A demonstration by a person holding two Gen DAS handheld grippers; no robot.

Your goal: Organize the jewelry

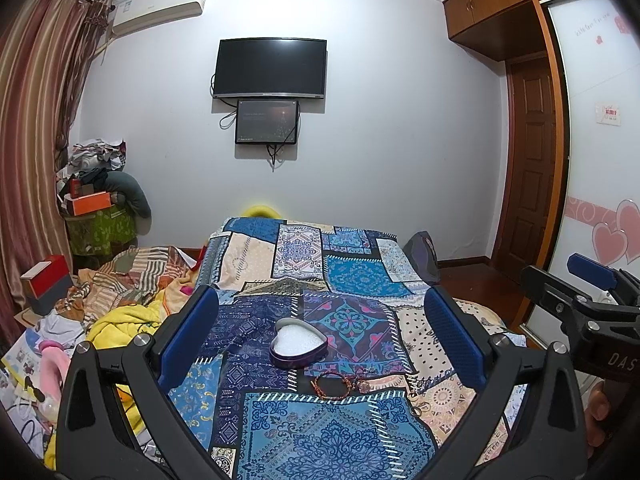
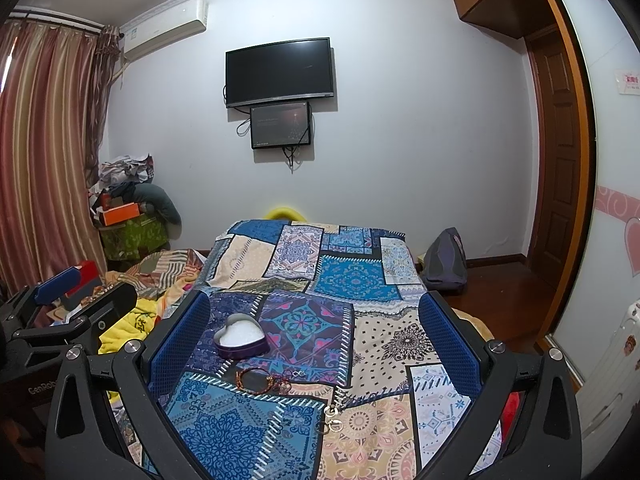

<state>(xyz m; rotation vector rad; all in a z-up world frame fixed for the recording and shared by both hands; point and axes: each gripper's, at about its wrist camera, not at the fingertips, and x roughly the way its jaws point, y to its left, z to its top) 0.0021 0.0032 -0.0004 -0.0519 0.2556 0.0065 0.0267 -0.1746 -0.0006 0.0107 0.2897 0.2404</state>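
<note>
A purple heart-shaped box [image 1: 298,346] with white lining stands open on the patterned bedspread; it also shows in the right wrist view [image 2: 241,342]. A brown beaded bracelet [image 1: 334,386] lies just in front of it, seen too in the right wrist view [image 2: 256,380]. Small gold earrings [image 2: 331,420] lie nearer, right of the bracelet. My left gripper [image 1: 320,332] is open and empty above the bed, the box between its fingers. My right gripper [image 2: 316,336] is open and empty, beside the left one.
The bed [image 2: 360,280] carries a blue patchwork cover. Piled clothes and blankets [image 1: 120,300] lie to the left, with boxes by the curtain [image 1: 36,160]. A backpack [image 2: 444,260] sits on the wooden floor at the right, near a wardrobe door [image 2: 612,200].
</note>
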